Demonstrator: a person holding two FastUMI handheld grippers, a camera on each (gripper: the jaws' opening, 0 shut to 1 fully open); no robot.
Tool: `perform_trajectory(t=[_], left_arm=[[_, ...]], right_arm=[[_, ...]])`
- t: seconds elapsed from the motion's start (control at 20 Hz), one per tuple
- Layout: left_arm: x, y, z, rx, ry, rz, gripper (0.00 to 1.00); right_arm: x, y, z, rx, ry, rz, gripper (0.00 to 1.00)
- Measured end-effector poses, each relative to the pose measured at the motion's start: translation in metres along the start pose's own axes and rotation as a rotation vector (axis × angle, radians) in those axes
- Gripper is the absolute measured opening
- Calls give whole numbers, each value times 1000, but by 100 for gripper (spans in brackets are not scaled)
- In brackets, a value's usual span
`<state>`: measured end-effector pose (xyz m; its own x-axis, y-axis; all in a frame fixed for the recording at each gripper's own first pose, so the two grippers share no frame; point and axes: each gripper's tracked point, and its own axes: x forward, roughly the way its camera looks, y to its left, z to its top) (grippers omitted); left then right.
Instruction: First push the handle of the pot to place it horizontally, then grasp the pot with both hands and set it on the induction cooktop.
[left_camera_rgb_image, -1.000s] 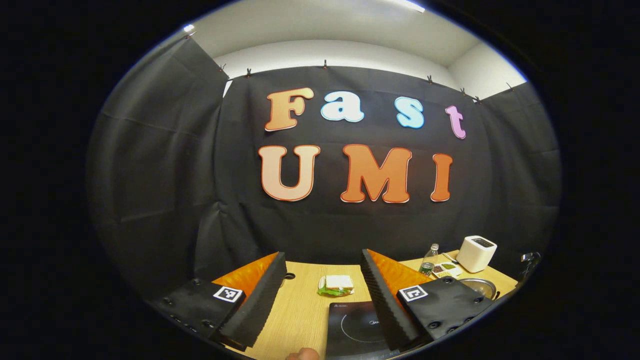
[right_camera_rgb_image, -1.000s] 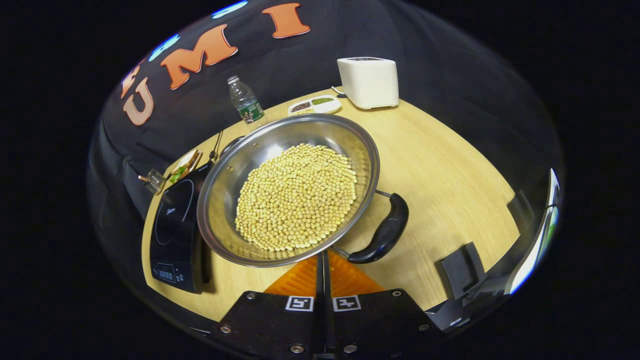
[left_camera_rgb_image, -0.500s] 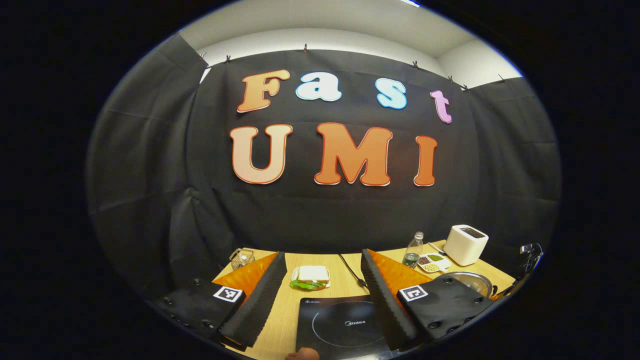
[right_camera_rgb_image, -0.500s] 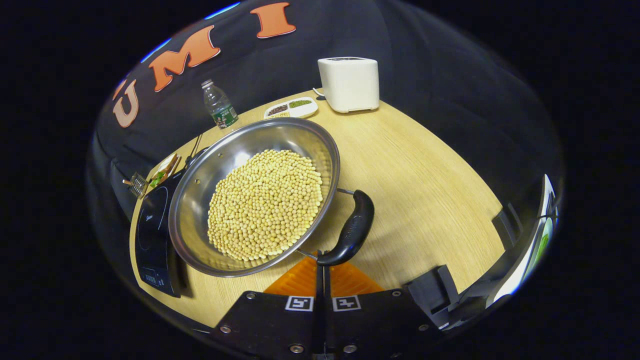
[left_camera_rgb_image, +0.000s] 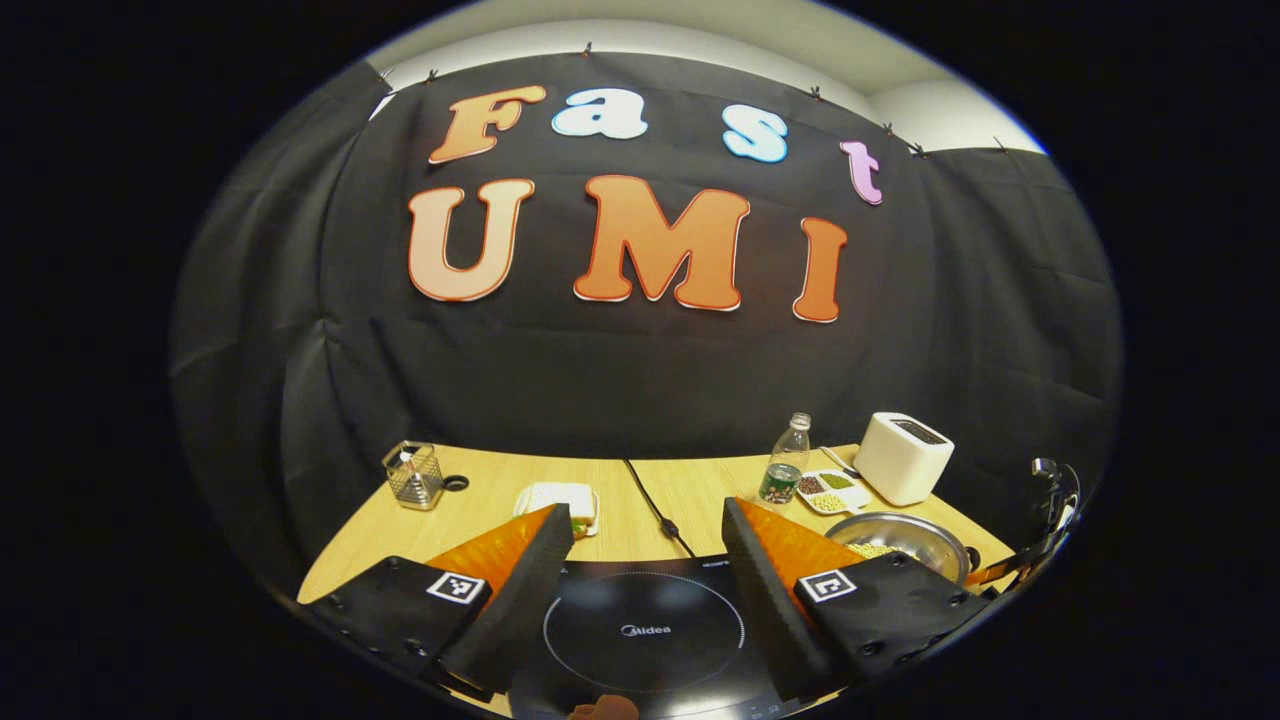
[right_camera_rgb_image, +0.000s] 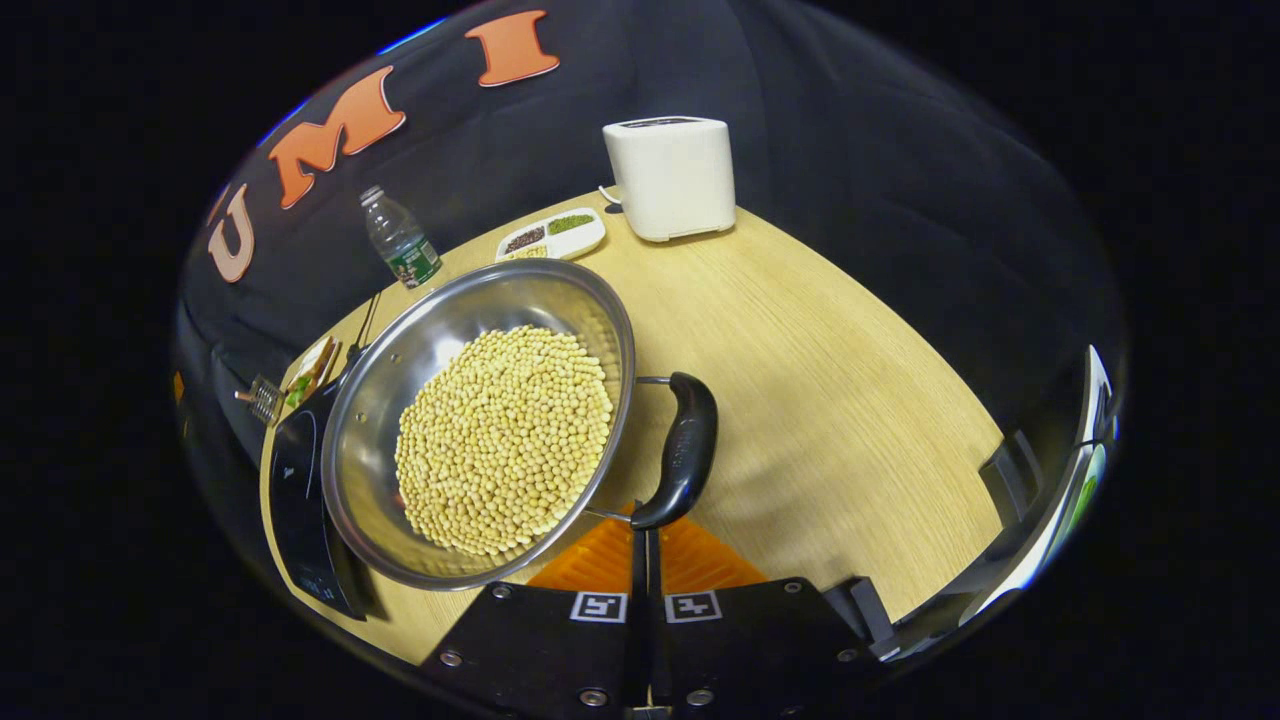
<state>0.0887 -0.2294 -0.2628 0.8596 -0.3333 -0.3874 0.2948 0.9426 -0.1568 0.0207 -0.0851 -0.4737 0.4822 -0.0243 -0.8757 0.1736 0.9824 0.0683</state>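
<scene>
Right now the right gripper (right_camera_rgb_image: 645, 520), fingers pressed together on nothing, sits at the near tip of the pot's handle (right_camera_rgb_image: 683, 450), which runs away from it beside the pot (right_camera_rgb_image: 480, 420) on the table (right_camera_rgb_image: 850, 400); left gripper (left_camera_rgb_image: 645, 560) hangs spread over the cooktop (left_camera_rgb_image: 640, 630).

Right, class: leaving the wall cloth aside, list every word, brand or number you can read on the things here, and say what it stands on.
"Midea": printed on the cooktop, inside its ring.
Small print at the cooktop's far edge: too small to read.
Label on the bottle: too small to read.
Marking on the pot handle: too blurred to read.
</scene>
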Motion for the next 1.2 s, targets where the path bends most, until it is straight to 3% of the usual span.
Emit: perform_trajectory(t=[0.75,1.2], left_arm=[[33,-47,-61,-6,79,-49,99],[46,-85,-90,-4,107,-73,98]], right_arm=[[33,-22,53,18,-32,-56,0],[62,-22,86,-73,-72,-105,0]])
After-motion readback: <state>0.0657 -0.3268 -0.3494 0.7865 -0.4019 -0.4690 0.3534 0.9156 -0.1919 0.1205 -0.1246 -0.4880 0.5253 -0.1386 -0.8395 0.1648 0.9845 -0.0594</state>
